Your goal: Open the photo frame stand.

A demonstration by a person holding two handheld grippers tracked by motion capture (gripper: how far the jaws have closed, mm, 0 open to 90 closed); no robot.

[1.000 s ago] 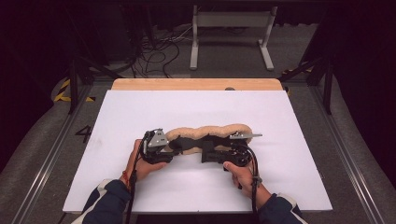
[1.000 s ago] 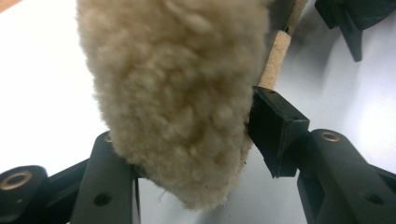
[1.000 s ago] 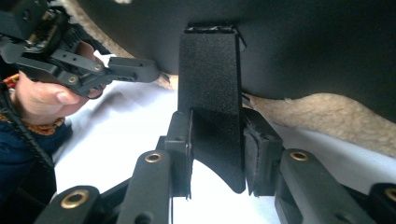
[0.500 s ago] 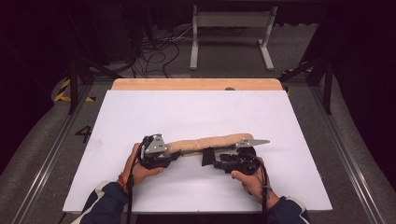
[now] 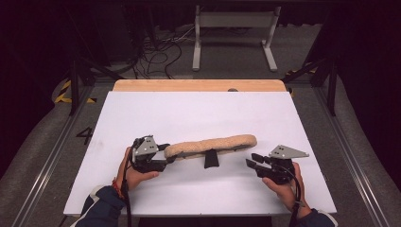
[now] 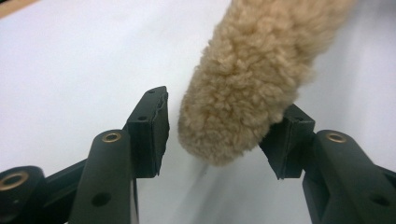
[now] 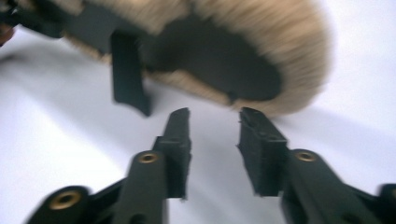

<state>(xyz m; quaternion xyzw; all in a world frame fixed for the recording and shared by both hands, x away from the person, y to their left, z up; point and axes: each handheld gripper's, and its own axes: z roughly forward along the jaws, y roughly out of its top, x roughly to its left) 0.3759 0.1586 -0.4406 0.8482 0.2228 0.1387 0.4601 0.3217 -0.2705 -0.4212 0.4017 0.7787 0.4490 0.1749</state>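
**Fleece pad, one end between your left jaws, right jaws free**

High view: your left gripper sits at the left end of the tan fleece pad, which stretches rightward over the white table; a black strap hangs beneath it. Your right gripper stands apart from the pad's right end.

Left gripper view: the pad's end lies between jaws that have just been opening; the right pad touches the fleece, the left stands clear.

Right gripper view: jaws have just been closing, parted, nothing between them, short of the pad's black underside.
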